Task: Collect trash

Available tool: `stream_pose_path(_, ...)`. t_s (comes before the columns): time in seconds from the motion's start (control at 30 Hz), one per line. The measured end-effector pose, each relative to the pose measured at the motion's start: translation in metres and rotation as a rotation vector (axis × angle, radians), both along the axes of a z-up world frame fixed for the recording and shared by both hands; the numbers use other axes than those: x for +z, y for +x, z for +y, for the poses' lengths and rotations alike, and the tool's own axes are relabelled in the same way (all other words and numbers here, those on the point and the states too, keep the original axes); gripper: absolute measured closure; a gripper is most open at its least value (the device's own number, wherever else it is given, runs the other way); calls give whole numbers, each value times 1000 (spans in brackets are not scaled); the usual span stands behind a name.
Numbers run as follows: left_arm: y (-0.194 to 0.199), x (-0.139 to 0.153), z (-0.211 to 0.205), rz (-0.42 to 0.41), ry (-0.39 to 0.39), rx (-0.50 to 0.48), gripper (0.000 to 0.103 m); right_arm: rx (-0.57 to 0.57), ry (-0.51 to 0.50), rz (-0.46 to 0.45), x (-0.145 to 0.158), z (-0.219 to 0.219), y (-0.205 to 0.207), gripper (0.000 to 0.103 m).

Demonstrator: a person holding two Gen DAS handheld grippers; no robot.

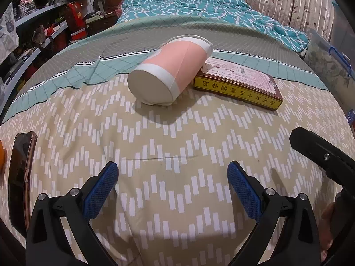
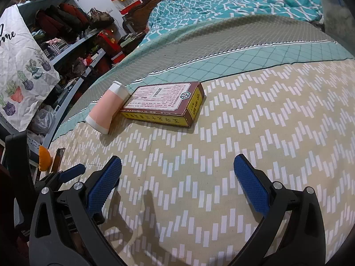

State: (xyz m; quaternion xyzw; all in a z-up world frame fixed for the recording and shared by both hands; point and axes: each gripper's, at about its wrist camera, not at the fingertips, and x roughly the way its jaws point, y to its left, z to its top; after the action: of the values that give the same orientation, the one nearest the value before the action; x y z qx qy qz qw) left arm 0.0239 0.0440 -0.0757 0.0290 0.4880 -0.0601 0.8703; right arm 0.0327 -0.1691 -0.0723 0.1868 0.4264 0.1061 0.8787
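A pink and white paper cup [image 1: 168, 71] lies on its side on the bed, base toward me. It also shows in the right wrist view [image 2: 108, 110]. A flat brown and yellow box [image 1: 239, 82] lies right beside it, touching the cup's rim end; it shows in the right wrist view too [image 2: 164, 104]. My left gripper [image 1: 173, 177] is open and empty, a short way in front of the cup. My right gripper [image 2: 177, 173] is open and empty, in front of the box. Part of the right gripper [image 1: 321, 155] shows at the right of the left wrist view.
A phone [image 1: 21, 177] lies at the bed's left edge next to an orange object [image 2: 45, 158]. A white printed bag [image 2: 22, 66] hangs at the left. Cluttered shelves [image 1: 40, 33] stand left of the bed. A teal blanket [image 1: 199, 6] is bunched at the far end.
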Motion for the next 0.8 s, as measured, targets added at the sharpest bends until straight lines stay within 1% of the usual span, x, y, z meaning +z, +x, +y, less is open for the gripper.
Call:
stream_pose_path(0.43,-2,0,0,0,1,1,8,4,-3,-8,2,1,-3,3)
stream_pose_path(0.53,-1,0,0,1,0,0,8,5,28,-13,1,-4,-4,3)
stream_pose_path(0.7,-2,0,0,1,0,0,8,-18,116,-26,-1,-17,-5,3)
stream_pose_path(0.8,-2,0,0,2,-1,-1,8,-18,122,-27,-2,-19,-5,3)
